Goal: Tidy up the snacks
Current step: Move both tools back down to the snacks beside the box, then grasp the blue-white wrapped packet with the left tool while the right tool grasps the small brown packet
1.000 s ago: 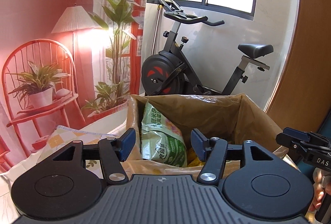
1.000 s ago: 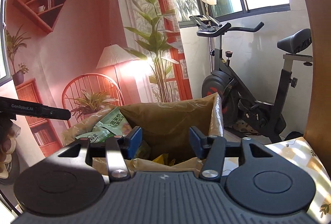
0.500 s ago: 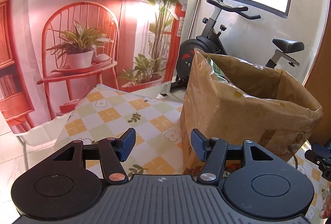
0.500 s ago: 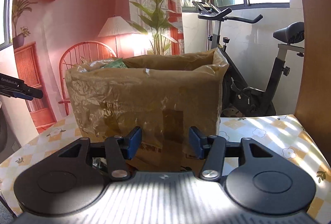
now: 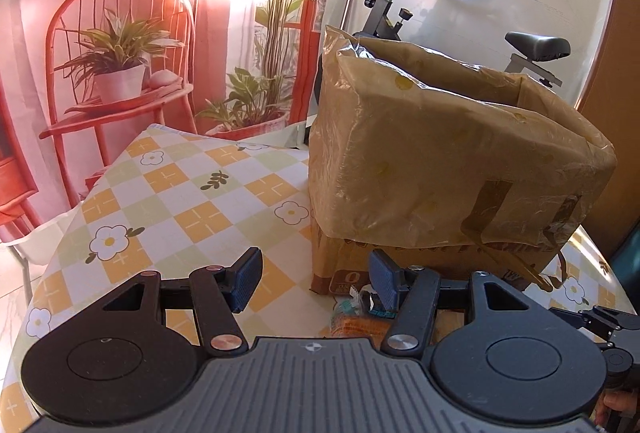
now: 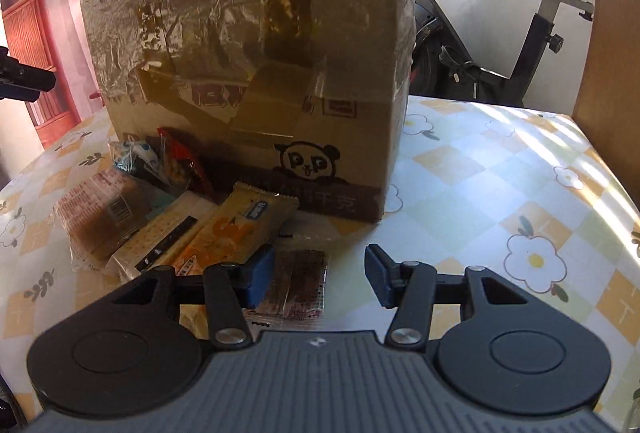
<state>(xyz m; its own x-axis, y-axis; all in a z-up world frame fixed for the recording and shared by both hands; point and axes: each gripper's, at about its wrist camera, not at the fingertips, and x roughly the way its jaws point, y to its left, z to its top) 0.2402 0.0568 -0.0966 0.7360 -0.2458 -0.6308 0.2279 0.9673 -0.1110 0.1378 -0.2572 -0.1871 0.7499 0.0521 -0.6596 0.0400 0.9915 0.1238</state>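
A brown cardboard box (image 5: 448, 161) wrapped in plastic film stands on the checked tablecloth; it also fills the right wrist view (image 6: 256, 45). Several snack packets lie in front of it: an orange packet (image 6: 236, 229), a brown packet (image 6: 104, 209), a red packet (image 6: 182, 163) and a dark flat packet (image 6: 298, 283). My right gripper (image 6: 320, 275) is open and empty, low over the dark packet. My left gripper (image 5: 316, 283) is open and empty, near the box's left corner, with a small packet (image 5: 356, 309) by its right finger.
The floral checked tablecloth (image 5: 192, 201) covers the table to the left of the box and to its right (image 6: 500, 185). An exercise bike (image 6: 500, 45) stands behind the table. A wooden panel (image 6: 612, 33) is at the right edge.
Both grippers have come down from above the box's open top to table level in front of it. The snack packets on the table have come into view. Both stay open.
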